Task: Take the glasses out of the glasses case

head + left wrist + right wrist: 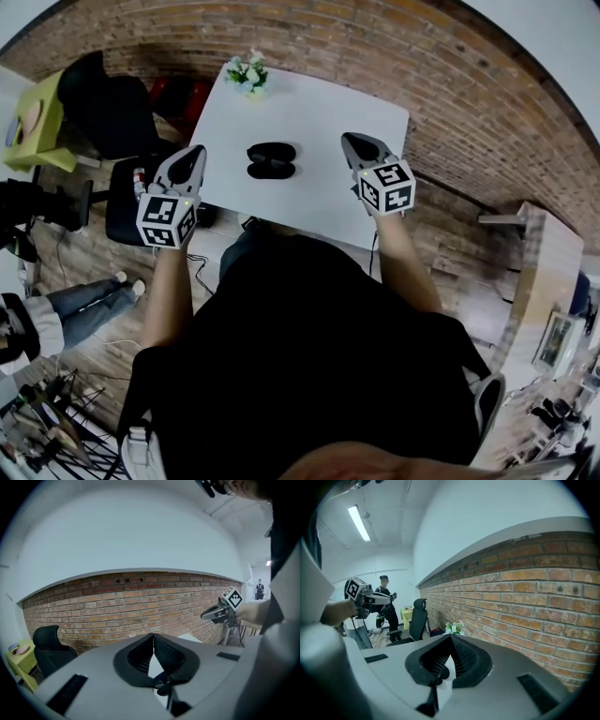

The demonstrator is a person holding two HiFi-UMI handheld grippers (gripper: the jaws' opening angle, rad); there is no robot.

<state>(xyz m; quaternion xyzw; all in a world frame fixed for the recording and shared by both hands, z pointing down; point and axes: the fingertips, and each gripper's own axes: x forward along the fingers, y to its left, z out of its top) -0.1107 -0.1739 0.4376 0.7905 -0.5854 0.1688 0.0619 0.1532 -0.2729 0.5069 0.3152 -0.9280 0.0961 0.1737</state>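
A black glasses case lies in the middle of the white table; it shows as two dark lobes, and I cannot tell whether its lid is up. No glasses can be made out. My left gripper hovers at the table's left edge, left of the case and apart from it, shut on nothing. My right gripper hangs to the right of the case, also shut and holding nothing. Each gripper view shows the other gripper across the table: the right gripper and the left gripper.
A small pot of white flowers stands at the table's far edge. A black office chair and a yellow-green side table are to the left. A seated person's legs are lower left. A wooden desk is on the right.
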